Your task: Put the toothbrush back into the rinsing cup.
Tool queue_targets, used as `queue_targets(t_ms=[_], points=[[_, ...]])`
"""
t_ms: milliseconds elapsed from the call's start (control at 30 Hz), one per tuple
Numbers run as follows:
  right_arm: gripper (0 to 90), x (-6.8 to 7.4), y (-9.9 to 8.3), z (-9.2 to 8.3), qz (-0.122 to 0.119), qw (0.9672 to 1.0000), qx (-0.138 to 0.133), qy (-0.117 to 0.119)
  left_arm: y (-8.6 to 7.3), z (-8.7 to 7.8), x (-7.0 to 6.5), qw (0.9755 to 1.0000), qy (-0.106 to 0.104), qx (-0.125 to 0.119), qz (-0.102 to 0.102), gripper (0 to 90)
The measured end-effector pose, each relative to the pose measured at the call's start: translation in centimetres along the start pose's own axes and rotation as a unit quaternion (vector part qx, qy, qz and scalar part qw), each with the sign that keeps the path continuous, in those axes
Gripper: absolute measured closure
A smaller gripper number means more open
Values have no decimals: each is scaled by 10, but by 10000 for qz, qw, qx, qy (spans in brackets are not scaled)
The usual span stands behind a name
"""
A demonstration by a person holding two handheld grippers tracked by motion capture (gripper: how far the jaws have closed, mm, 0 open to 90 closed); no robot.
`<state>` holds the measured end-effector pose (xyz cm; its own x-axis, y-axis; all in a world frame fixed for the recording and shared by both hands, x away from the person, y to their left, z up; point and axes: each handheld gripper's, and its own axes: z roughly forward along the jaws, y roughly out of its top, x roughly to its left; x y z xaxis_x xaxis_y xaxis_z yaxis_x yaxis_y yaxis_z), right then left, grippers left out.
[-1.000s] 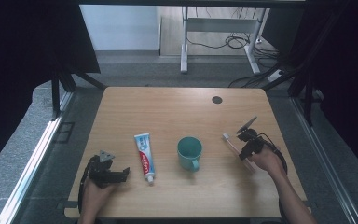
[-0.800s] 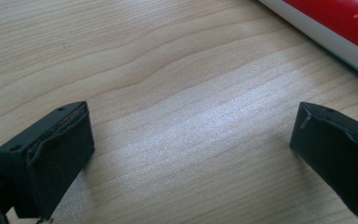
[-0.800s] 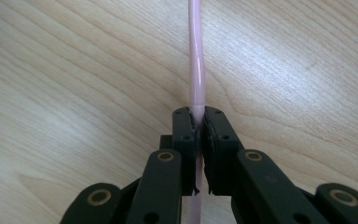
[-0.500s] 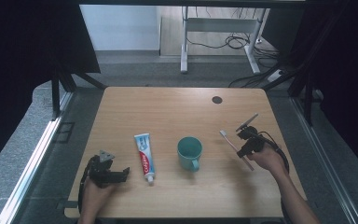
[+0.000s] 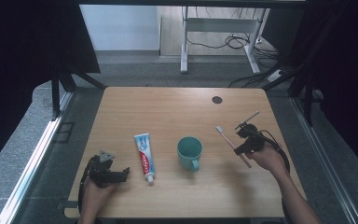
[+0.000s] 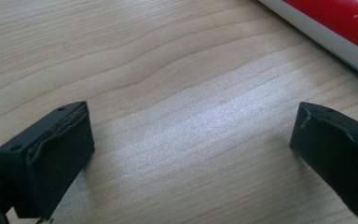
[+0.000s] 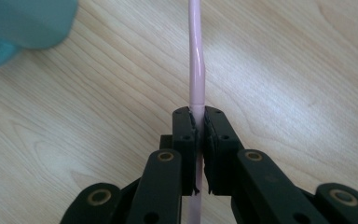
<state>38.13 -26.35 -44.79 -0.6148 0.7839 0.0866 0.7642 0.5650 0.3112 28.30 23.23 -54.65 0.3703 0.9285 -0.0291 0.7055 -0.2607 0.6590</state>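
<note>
Right gripper [image 7: 197,135] — jaws clamped on a pink toothbrush [image 7: 196,70], near the table's [image 5: 168,107] right edge. Left gripper [image 6: 191,144] gapes wide, empty. Between them: toothpaste tube [image 5: 144,150], teal mug [image 5: 189,151] — bare tabletop beyond.

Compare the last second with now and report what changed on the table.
Little changed. The right gripper, shut on the pink toothbrush, drifted slightly toward the teal cup, carrying the brush along. The left gripper stayed open near the table's front edge; the toothpaste tube and cup did not move.
</note>
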Motion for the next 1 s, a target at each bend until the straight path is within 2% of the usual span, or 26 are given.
queue_targets(t_ms=[367, 633, 1000], points=[[834, 10, -1, -9, -185, 9976, -652, 134, 0, 0, 0, 10000, 0, 0, -1, 0], [834, 18, -2, -13, -281, 9929, -1130, 242, 0, 0, 0, 10000, -1, -1, -1, 0], [834, 30, -1, -13, -370, 9858, -1589, 385, 0, 0, 0, 10000, -1, -1, -2, 0]])
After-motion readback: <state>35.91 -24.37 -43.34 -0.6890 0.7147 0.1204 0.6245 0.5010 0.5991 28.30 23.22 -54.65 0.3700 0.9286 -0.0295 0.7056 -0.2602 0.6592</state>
